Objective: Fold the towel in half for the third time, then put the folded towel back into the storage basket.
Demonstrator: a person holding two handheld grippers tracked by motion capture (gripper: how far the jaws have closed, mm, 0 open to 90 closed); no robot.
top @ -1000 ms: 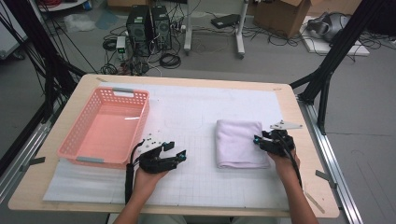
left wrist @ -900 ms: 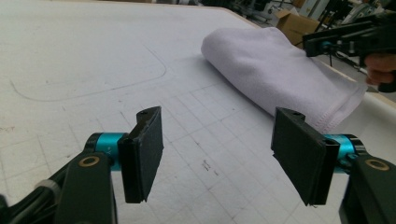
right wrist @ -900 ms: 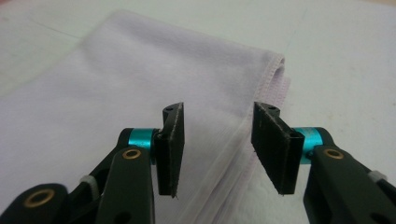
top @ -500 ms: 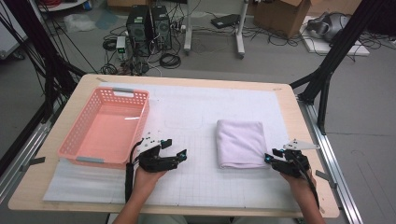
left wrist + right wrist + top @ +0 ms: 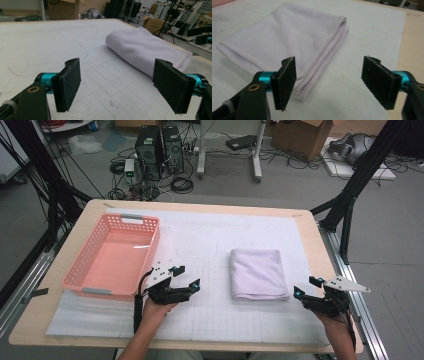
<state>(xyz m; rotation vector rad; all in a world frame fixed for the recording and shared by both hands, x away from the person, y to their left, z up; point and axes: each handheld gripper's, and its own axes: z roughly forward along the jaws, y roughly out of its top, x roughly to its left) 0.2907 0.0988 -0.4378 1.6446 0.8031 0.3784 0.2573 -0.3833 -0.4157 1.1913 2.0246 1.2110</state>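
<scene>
Folded lilac towel [image 5: 257, 280] is lying flat on the white grid mat [image 5: 210, 330], right of centre, well apart from the pink basket [image 5: 116, 255] at the left side of the table [image 5: 310, 227]. Judgement: the fold looks finished and the step in hand is either tidying it or picking the towel up for the basket. To do it well, each gripper should be coming in low and level along the mat, biting through all layers at a stitched corner of the near edge, not the top layer alone, so the fold is not opening on the lift. Left gripper [image 5: 187, 281] is resting near the towel's left side, jaws standing wide, nothing between the pads [image 5: 70, 83], towel ahead and to the right in the left gripper view. Right gripper [image 5: 306, 289] is sitting just off the towel's near right corner; its jaws have just been opening and are now standing wide, with only bare mat between the pads [image 5: 287, 81], not touching the cloth.
</scene>
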